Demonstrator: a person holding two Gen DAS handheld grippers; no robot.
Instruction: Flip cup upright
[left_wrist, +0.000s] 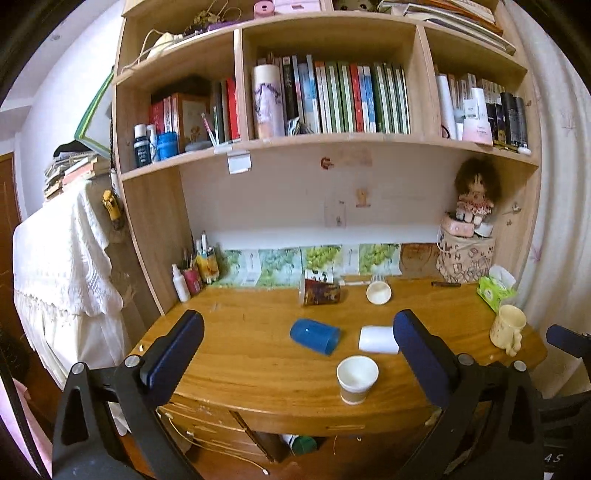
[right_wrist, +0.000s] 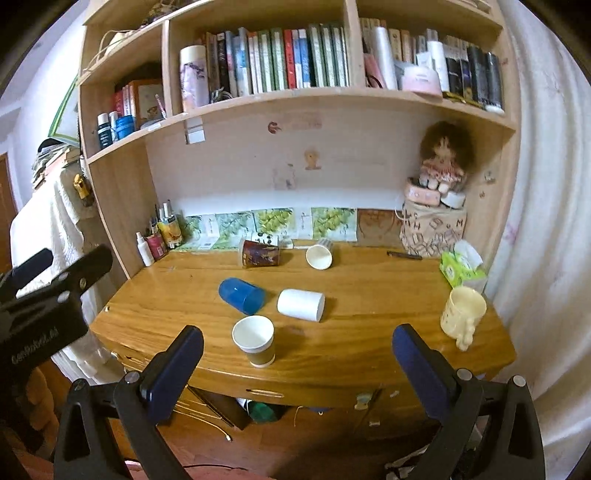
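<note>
I see a wooden desk (left_wrist: 258, 354) with a big bookshelf (left_wrist: 332, 144) over it. My left gripper (left_wrist: 299, 347) hangs in front of the desk with its two blue fingers (left_wrist: 173, 350) spread wide, and nothing is between them. My right gripper (right_wrist: 297, 363) is the same: wide apart, holding nothing, and back from the desk edge.

Many cups are on the desk. A blue cup (left_wrist: 314, 336) lies on its side near the middle. Just beside it, to the right, a white cup (left_wrist: 378, 339) lies on its side too. In the right wrist view the blue cup (right_wrist: 242, 295) and the white cup (right_wrist: 301, 304) are close but I think they do not touch; it is hard to tell.

Near the front edge a paper cup (left_wrist: 356, 378) stands up, with its open top facing up. At the back a dark red cup (left_wrist: 319, 291) lies on its side, and next to it a small white cup (left_wrist: 378, 291) lies with its mouth toward me.

A pale yellow mug (left_wrist: 508, 328) stands at the right edge of the desk. Behind it is a green tissue pack (left_wrist: 493, 291). A doll (left_wrist: 476, 195) sits on a bag in the back right corner.
</note>
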